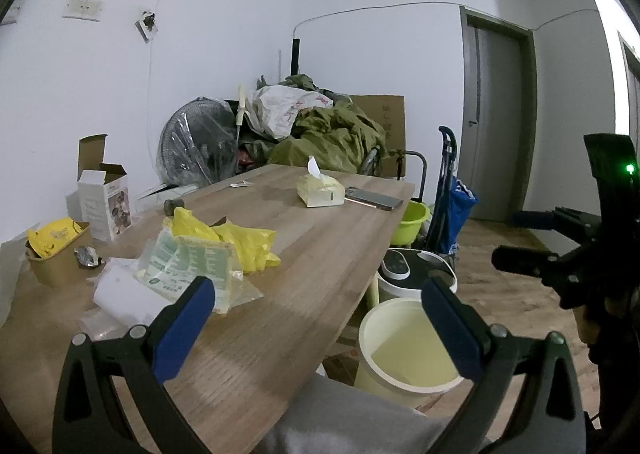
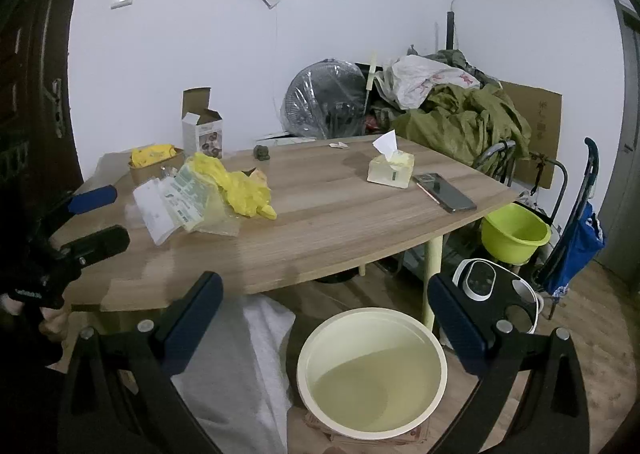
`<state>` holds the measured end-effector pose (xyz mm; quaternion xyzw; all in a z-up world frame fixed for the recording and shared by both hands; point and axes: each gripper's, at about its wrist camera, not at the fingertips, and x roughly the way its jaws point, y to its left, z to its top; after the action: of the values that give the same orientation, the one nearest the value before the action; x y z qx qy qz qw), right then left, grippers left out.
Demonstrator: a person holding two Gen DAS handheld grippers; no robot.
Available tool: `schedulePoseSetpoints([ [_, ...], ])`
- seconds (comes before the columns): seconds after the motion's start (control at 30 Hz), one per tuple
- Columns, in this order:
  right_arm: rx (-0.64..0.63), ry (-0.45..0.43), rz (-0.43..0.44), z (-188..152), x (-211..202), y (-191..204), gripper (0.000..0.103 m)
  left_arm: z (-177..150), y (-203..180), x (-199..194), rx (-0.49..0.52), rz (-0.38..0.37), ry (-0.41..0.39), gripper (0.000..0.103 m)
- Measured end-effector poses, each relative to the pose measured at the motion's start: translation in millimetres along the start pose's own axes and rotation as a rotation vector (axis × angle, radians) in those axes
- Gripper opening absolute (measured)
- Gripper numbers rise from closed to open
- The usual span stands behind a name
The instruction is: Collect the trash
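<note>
Trash pile sitting at about 9 o'clock on the wooden surface [image 2: 320, 222]: crumpled yellow plastic bag [image 2: 240, 186], printed green-and-white wrapper [image 2: 188, 194] just left of it and touching, white paper sheet [image 1: 120, 294] tucked under the wrapper's near edge. Brown paper bowl [image 1: 56, 266] with a yellow packet [image 1: 52, 238] inside at roughly 10 o'clock, small crumpled foil bit [image 1: 86, 256] right beside it. Open white carton [image 2: 202, 134] standing upright behind the bowl, toward 11.

Tissue pack [image 2: 390, 170] at around 1 o'clock with one sheet poking up, phone [image 2: 444, 192] lying flat just right of it near the surface's edge. Small dark lump [image 2: 262, 153] and a scrap of white wrapper [image 2: 338, 145] along the far edge at 12.

Pale yellow bin [image 2: 372, 370] down on the floor at 5 o'clock, off the surface's near corner, nothing visible inside.

Left tongs [image 1: 316, 326] spread as wide as can be, gripping nothing, hovering over the near edge of the surface. Right tongs [image 2: 324, 318] same deal, wide apart and bare, hanging above the bin. Grey sleeve or trouser leg [image 2: 240, 366] poking in from below.

Green basin [image 2: 514, 234] and blue trolley bag [image 2: 576, 250] off at 3 o'clock.
</note>
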<state>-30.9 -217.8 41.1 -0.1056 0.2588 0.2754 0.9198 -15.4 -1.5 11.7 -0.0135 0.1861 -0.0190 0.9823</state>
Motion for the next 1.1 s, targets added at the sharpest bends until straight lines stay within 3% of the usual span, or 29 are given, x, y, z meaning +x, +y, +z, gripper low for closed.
schedulePoseSetpoints([
  [1.1, -0.011, 0.009, -0.007, 0.1, 2.8, -3.3, 0.101, -2.5, 2.2, -1.6, -0.001, 0.002, -0.004, 0.103],
])
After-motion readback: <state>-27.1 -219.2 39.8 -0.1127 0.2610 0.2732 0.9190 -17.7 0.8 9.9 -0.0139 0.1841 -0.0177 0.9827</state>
